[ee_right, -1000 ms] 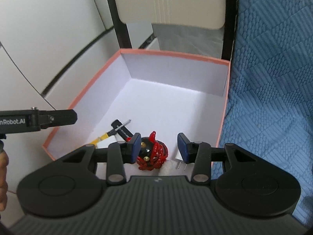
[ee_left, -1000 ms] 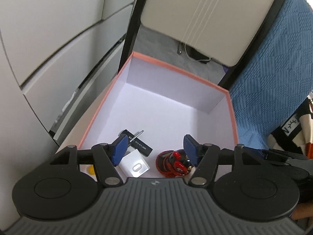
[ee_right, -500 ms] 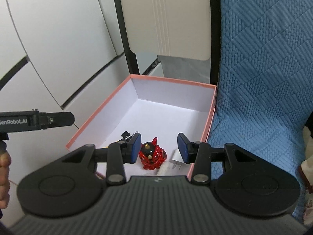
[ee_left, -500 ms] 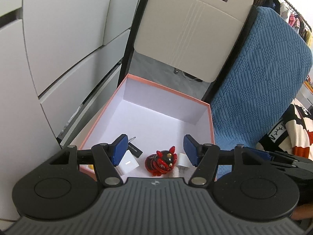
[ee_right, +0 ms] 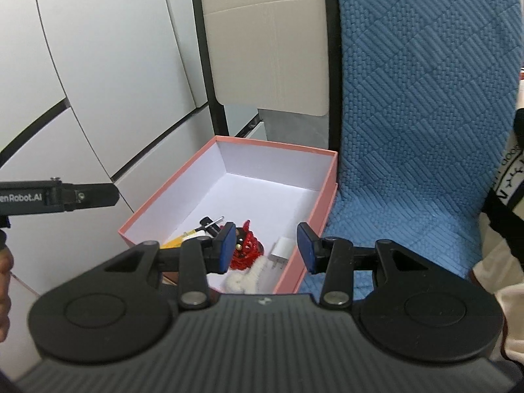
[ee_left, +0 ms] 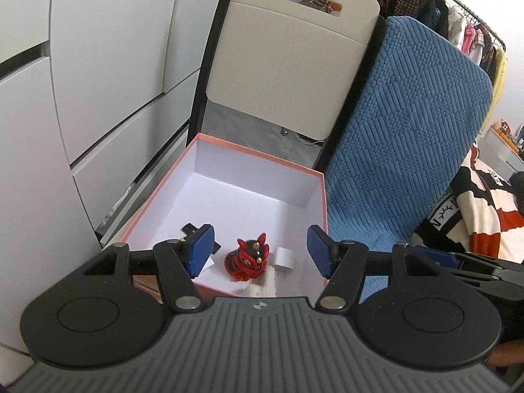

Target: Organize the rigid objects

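A pink-rimmed box (ee_left: 314, 172) with a white inside sits beside a blue cushion; it also shows in the right wrist view (ee_right: 322, 196). Inside near its front lie a red and black figurine (ee_left: 247, 258) (ee_right: 245, 250), a white charger plug (ee_left: 283, 257) (ee_right: 280, 249), a black clip-like object (ee_left: 190, 229) (ee_right: 209, 222), a yellow item (ee_right: 173, 242) and a white fluffy piece (ee_right: 242, 281). My left gripper (ee_left: 260, 253) is open and empty, high above the box's front. My right gripper (ee_right: 265, 249) is open and empty, also above it.
The blue quilted cushion (ee_left: 402, 150) rises to the right of the box. A beige chair back (ee_left: 288, 65) with a black frame stands behind it. White cabinet panels (ee_left: 82, 82) are on the left. A striped garment (ee_left: 475, 222) lies at the far right.
Both grippers have lifted up and back from the box, so the box and its contents look smaller and farther. Both stayed open and empty.
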The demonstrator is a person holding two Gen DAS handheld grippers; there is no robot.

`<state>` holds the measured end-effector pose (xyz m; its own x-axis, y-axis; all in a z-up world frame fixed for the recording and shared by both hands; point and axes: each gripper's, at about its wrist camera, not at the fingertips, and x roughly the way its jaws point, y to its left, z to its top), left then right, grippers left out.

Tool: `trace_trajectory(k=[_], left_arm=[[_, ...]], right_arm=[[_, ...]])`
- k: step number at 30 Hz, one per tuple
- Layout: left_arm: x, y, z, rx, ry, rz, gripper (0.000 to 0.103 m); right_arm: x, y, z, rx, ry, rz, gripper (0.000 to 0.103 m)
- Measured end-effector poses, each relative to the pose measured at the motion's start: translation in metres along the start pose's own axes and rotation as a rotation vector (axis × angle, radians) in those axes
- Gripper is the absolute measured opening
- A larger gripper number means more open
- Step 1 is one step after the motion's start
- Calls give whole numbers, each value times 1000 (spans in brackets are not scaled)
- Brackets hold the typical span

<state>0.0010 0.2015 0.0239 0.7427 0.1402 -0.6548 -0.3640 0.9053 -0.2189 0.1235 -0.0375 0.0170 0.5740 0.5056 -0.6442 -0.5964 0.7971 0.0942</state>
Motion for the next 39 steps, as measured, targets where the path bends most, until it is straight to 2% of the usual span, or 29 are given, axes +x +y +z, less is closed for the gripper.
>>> trace_trajectory(k=[14,16,18,21,22,25,39], left_arm=[[-32,-14,-24,-7,-21,8,68],[-34,-14,-25,-18,-17,12,75],[-36,-14,-27,-18,-19,20,88],[-38,-15,-29,-14,-28,43,97],[-37,-15,-29,-17,-27,47,97],[-36,-15,-30,-24,-24,51,99],[-33,-17,-34,-35,-11,66,103]], right_arm=[[-47,-19,-24,14,-28,-31,46],[-50,-20,-26,9,-32,-34,46],[-51,-21,-28,3,-33,-39,46],[-51,-22,-29,2,-39,-50,48],[-50,-23,-30,7,-39,-51,54],[-49,-26,-31,17,-48,-50,88],[-44,-25,-32,-2,-28,-50,89]])
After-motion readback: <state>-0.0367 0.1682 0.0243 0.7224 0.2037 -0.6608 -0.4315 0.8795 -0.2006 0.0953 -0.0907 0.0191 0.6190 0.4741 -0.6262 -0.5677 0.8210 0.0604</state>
